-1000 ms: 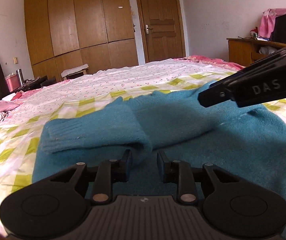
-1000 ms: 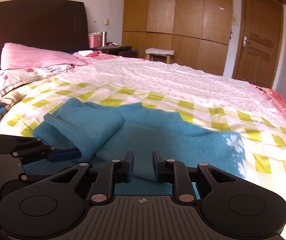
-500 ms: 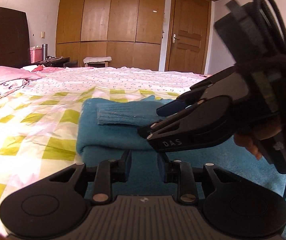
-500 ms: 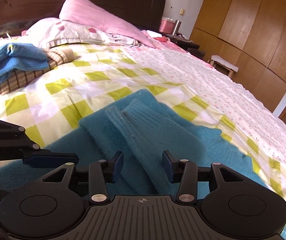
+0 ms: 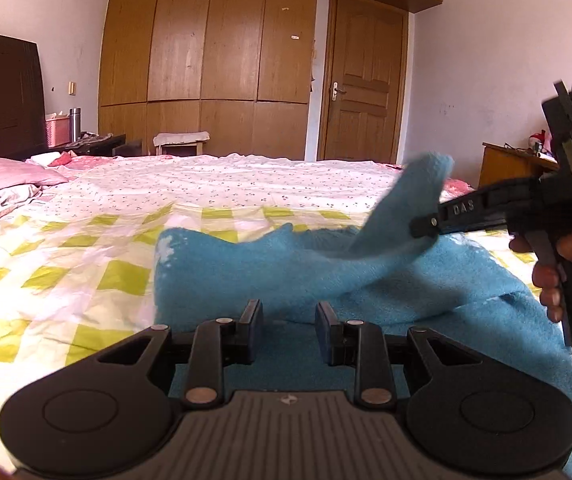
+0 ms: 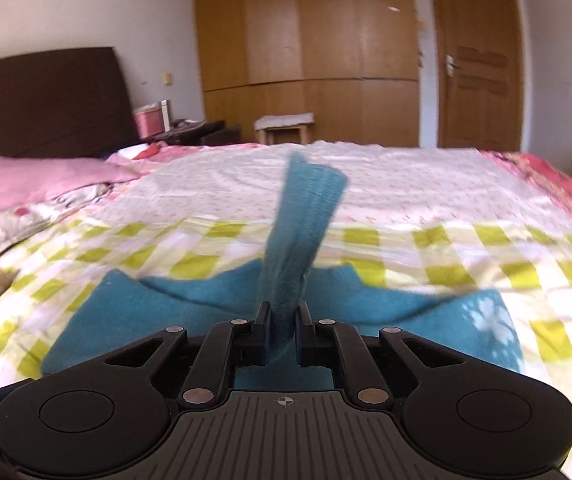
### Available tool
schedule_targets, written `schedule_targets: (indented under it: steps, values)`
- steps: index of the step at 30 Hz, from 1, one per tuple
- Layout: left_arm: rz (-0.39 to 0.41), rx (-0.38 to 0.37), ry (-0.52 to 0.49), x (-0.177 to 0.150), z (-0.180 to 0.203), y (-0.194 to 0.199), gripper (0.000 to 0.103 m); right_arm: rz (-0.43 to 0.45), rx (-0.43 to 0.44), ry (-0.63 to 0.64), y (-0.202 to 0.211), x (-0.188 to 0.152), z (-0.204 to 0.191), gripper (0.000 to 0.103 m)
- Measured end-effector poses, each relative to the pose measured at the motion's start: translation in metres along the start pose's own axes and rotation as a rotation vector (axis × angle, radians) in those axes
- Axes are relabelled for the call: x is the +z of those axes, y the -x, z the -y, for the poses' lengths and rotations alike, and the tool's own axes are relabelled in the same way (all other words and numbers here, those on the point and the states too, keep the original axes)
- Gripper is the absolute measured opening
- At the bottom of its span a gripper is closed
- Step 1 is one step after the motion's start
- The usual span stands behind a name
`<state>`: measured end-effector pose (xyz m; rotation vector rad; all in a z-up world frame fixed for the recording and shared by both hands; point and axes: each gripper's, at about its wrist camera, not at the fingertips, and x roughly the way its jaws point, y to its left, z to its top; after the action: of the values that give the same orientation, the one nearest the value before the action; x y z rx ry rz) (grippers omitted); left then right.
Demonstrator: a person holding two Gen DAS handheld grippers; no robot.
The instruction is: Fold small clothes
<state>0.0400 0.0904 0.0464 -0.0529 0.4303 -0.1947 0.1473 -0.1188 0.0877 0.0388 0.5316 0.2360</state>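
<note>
The fuzzy teal knit sweater lies on the bed, its ribbed-cuff sleeve raised, clenched in the right gripper. The left gripper hovers low, parted, gripping nothing.

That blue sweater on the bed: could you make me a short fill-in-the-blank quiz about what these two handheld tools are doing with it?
1. The right gripper has its fingers shut on the sweater's ____.
2. The blue sweater lies on a bed cover checked in white and ____.
3. The left gripper holds ____ between its fingers.
4. Behind the bed, the wooden door is ____.

Missing words: sleeve; green; nothing; closed
</note>
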Motion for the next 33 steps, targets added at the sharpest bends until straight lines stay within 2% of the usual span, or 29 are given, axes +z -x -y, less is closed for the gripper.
schedule_targets:
  steps: [3, 5, 6, 8, 10, 13, 15, 16, 18, 21, 23, 26, 31, 33]
  values:
    - [-0.057, -0.011, 0.025, 0.000, -0.001, -0.017, 0.035, -0.108, -0.003, -0.141, -0.016, -0.021, 0.035, 0.011]
    - [-0.095, 0.009, 0.032, -0.002, -0.003, -0.023, 0.035, -0.155, 0.010, -0.205, -0.020, -0.036, 0.048, 0.013]
    - [-0.108, 0.023, 0.035, -0.003, -0.004, -0.024, 0.035, -0.148, 0.017, -0.215, -0.018, -0.041, 0.048, 0.020]
    - [-0.123, 0.045, 0.057, -0.004, -0.011, -0.026, 0.035, -0.123, 0.015, -0.211, -0.010, -0.044, 0.047, 0.026]
    - [-0.132, 0.083, 0.089, -0.003, -0.018, -0.027, 0.035, -0.097, 0.013, -0.212, -0.003, -0.043, 0.047, 0.036]
    - [-0.149, 0.152, 0.140, 0.000, -0.029, -0.032, 0.035, -0.059, -0.013, -0.237, 0.006, -0.040, 0.053, 0.037]
    - [-0.173, 0.145, 0.171, -0.002, -0.035, -0.036, 0.035, -0.065, -0.061, -0.222, 0.004, -0.039, 0.057, 0.037]
    - [-0.177, 0.149, 0.164, -0.003, -0.034, -0.038, 0.035, -0.087, -0.087, -0.210, 0.000, -0.039, 0.058, 0.031]
    - [-0.174, 0.158, 0.132, -0.004, -0.030, -0.036, 0.035, -0.121, -0.117, -0.225, -0.005, -0.041, 0.064, 0.027]
    - [-0.170, 0.159, 0.114, -0.005, -0.029, -0.030, 0.035, -0.103, -0.112, -0.244, 0.001, -0.042, 0.068, 0.027]
    - [-0.175, 0.163, 0.103, -0.006, -0.028, -0.026, 0.035, -0.103, -0.137, -0.210, 0.002, -0.043, 0.068, 0.028]
    - [-0.191, 0.171, 0.073, -0.007, -0.024, -0.022, 0.035, -0.161, -0.154, -0.156, -0.004, -0.046, 0.066, 0.028]
    - [-0.188, 0.182, 0.034, -0.009, -0.018, -0.006, 0.035, -0.117, -0.188, -0.101, 0.012, -0.042, 0.061, 0.031]
    - [-0.204, 0.186, 0.027, -0.010, -0.018, -0.004, 0.035, -0.146, -0.214, -0.037, 0.011, -0.044, 0.058, 0.032]
